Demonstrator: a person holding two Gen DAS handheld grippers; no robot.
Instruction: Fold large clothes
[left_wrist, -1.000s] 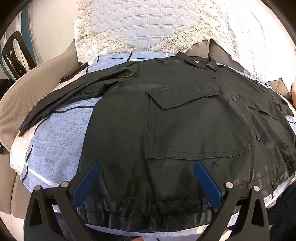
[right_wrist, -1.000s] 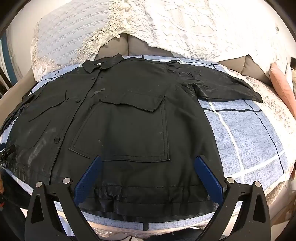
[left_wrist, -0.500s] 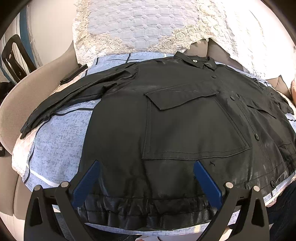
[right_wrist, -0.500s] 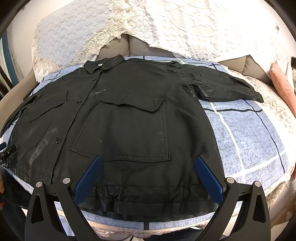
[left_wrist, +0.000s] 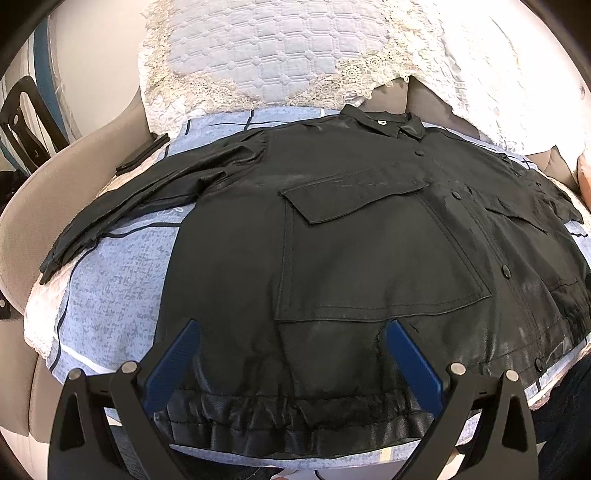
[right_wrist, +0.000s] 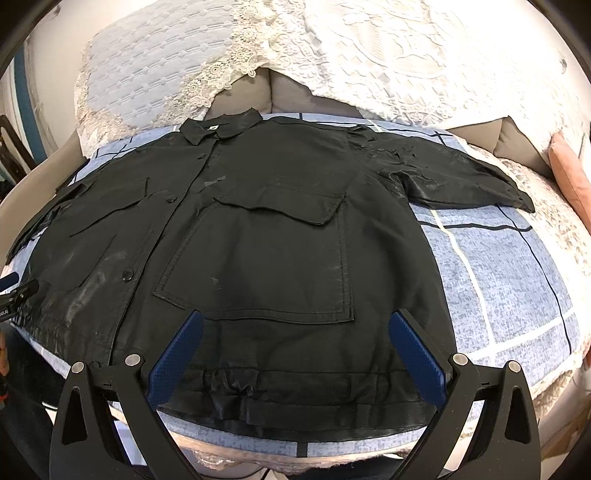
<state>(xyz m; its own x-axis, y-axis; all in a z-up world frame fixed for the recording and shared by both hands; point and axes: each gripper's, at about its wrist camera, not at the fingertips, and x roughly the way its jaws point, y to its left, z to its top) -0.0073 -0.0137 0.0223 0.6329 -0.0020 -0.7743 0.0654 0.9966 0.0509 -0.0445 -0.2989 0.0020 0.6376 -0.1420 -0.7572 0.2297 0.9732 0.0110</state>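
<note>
A sofa (left_wrist: 66, 192) is covered w/ a blue checked blanket (left_wrist: 118, 280), lace-edged quilted covers (left_wrist: 266, 51) draped over the backrest. A black jacket (left_wrist: 351, 258) is spread flat, front up, on the blanket, collar (right_wrist: 221, 127) toward the backrest, both sleeves laid out to the sides. Left gripper (left_wrist: 291, 354) and right gripper (right_wrist: 295, 350) are held above the elasticated hem (right_wrist: 295, 402), approx. over it; contact can't be judged. Fingers (left_wrist: 173, 365) of both are spread wide, nothing gripped.

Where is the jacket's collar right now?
The collar lies at the far end of the black jacket, upper left of centre in the right wrist view, below the lace-edged cushion.
</note>
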